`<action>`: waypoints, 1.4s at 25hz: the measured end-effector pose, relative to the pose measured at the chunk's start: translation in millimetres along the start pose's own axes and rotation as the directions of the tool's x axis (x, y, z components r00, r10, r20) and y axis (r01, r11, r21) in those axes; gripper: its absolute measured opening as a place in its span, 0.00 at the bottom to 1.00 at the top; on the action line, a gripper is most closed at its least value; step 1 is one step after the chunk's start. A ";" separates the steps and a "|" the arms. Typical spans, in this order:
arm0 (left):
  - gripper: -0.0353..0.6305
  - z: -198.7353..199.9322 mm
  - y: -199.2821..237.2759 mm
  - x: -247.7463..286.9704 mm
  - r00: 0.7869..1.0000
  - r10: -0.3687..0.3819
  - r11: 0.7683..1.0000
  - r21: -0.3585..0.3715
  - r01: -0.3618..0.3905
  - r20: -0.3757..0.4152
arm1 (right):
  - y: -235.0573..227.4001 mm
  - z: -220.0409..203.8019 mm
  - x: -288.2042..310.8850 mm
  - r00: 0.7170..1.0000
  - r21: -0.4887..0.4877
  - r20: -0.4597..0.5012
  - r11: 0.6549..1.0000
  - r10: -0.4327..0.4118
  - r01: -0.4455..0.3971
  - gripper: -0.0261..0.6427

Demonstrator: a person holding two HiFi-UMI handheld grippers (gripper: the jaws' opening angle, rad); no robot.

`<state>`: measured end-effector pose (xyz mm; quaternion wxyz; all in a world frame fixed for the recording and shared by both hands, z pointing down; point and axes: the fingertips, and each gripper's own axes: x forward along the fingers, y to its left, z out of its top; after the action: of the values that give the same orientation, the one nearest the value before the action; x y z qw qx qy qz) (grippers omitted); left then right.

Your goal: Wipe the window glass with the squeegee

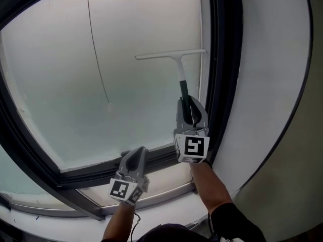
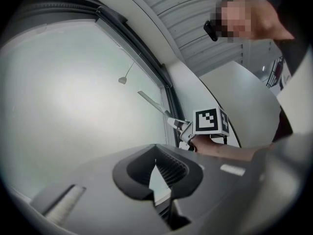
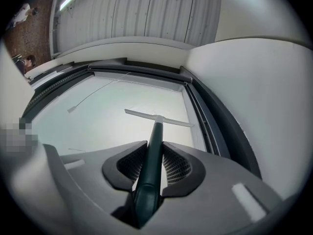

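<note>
A squeegee (image 1: 177,59) with a white blade and dark green handle lies against the frosted window glass (image 1: 101,74), blade near the right frame. My right gripper (image 1: 191,116) is shut on its handle; in the right gripper view the handle (image 3: 152,155) runs between the jaws up to the blade (image 3: 157,117). My left gripper (image 1: 135,160) hovers low by the window's bottom frame, jaws nearly together with nothing between them. The left gripper view shows its own empty jaws (image 2: 157,173) and, beyond them, the squeegee (image 2: 152,103) on the glass.
A dark window frame (image 1: 222,69) runs along the right side and the bottom (image 1: 91,173). A thin cord (image 1: 98,59) hangs in front of the glass. A white curved wall (image 1: 272,84) stands right of the frame. A white sill (image 1: 166,185) lies below.
</note>
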<state>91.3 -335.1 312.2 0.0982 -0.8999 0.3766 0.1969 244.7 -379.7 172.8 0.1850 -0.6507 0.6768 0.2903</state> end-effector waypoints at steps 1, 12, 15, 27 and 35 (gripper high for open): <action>0.05 -0.7 0.3 -0.6 1.000 0.003 1.000 -0.001 -0.003 -0.002 | 0.2 -0.3 -0.6 1.000 0.001 -0.002 1.000 0.001 -0.001 0.18; 0.05 -12.4 -2.9 -1.4 1.000 0.006 1.000 -0.013 -0.007 -0.025 | 4.0 -23.4 -21.5 0.998 -0.001 -0.055 1.000 -0.015 0.015 0.18; 0.05 -14.6 -4.8 -0.1 0.999 0.008 1.000 -0.003 -0.008 -0.047 | 3.6 -27.4 -24.0 0.998 -0.016 -0.068 1.000 -0.016 0.015 0.18; 0.05 -16.8 -10.0 -1.7 0.998 0.004 1.000 -0.015 -0.005 -0.058 | 6.1 -33.4 -35.2 0.997 -0.009 -0.081 1.000 -0.002 0.001 0.18; 0.05 -28.5 -9.4 -6.6 0.995 0.026 0.999 -0.028 -0.029 -0.097 | 12.0 -39.0 -47.0 0.996 -0.013 -0.090 1.000 0.006 -0.007 0.18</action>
<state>101.9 -333.6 341.0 0.0637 -0.9044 0.3903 0.1598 241.8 -368.3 233.9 0.1491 -0.6622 0.6846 0.2656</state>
